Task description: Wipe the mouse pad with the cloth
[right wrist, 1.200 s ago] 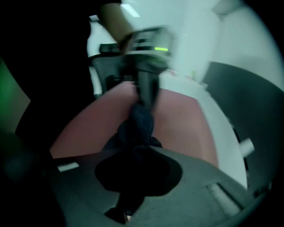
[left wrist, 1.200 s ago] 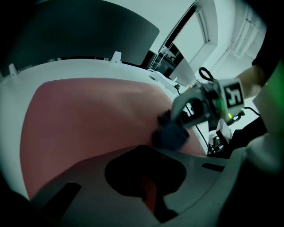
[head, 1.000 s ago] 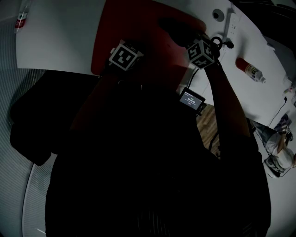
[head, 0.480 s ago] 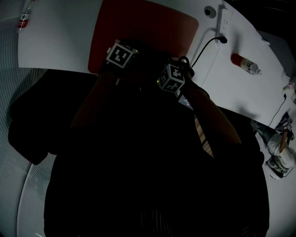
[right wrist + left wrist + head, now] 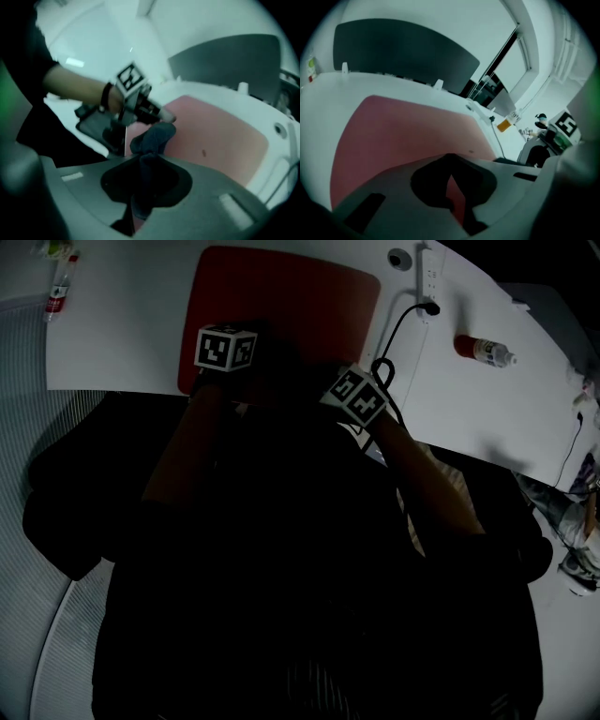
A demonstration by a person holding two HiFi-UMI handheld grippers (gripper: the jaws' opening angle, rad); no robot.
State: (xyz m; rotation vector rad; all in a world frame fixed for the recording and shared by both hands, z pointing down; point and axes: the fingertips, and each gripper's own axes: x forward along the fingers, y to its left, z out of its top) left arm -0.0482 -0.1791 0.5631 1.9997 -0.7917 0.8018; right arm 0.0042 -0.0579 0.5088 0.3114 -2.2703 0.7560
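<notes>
Mouse pad (image 5: 281,296): one, red, flat and matte, a rectangle with rounded corners; it lies on the table (image 5: 122,334) just ahead of both grippers, with one small dark speck on its surface.
Cloth (image 5: 154,136): one, dark blue, soft and crumpled; it bunches out past the right jaws over the pad's near part, just beside the left gripper's tips. Whether it presses on the pad cannot be told.
Right gripper (image 5: 147,161): jaws clamped on the cloth, which fills the gap between them.
Left gripper (image 5: 451,176): jaws drawn together at the tips and holding nothing; only a thin sliver of red pad shows between them. It sits low over the pad's near edge.
Marker cubes: two, one per gripper, white with black squares (image 5: 225,348) (image 5: 356,395).
Table: white, smooth, with a curved far edge.
Bottles: two, plastic, each with red on it; one lies at the far left (image 5: 58,292), one well to the right of the pad (image 5: 483,350).
Power strip (image 5: 429,282): one, white, right of the pad's far corner, with one black cable (image 5: 398,324) plugged in.
</notes>
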